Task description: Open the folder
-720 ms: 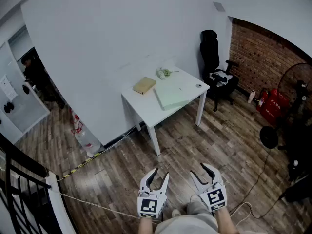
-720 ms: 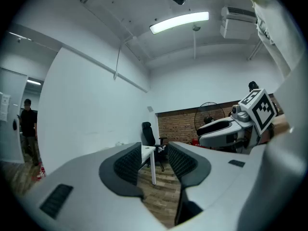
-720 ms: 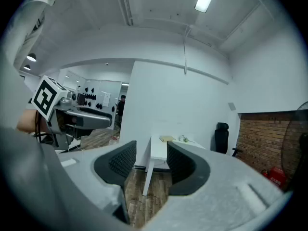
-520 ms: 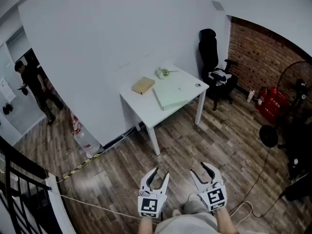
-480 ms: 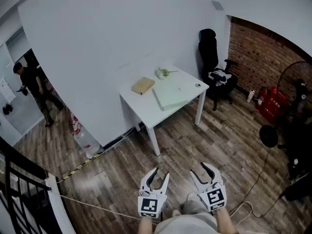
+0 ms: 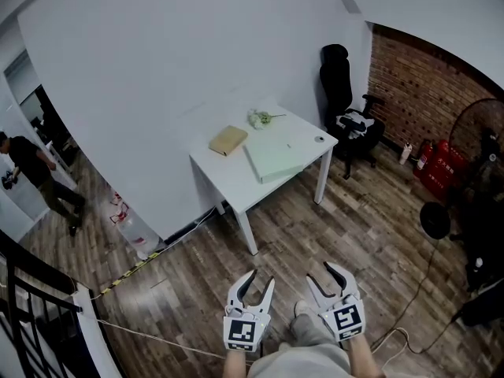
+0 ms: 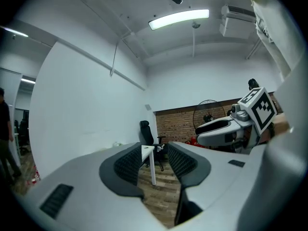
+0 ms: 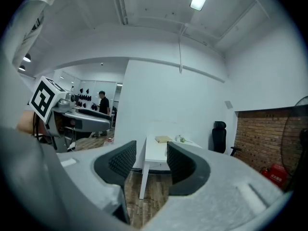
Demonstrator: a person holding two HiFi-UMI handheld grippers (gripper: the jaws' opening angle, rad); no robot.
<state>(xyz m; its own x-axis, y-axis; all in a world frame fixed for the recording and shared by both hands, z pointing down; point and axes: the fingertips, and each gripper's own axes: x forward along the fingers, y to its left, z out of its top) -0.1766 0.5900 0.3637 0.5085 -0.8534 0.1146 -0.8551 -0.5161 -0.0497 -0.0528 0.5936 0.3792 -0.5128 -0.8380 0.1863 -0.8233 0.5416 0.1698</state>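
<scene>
Head view: a white table (image 6: 232, 176) is seen against the white wall, well apart from both tools. The folder (image 6: 274, 154), pale green and apparently closed, is laid flat on the table's right half, with one corner reaching the front edge. A flat tan object (image 6: 228, 140) is set just beside it to the left, and a small white-and-green bundle (image 6: 260, 118) is placed near the wall. A black office chair (image 6: 340, 85) is stood to the right of the table, by the brick wall (image 6: 417, 93). The left tool (image 6: 260, 280) and the right tool (image 6: 323, 276) are held side by side over the wooden floor (image 6: 331, 219), pointed toward the table. In each gripper view the jaws are shown apart, with nothing gripped between them. A person (image 6: 35, 176) is seen at far left.
</scene>
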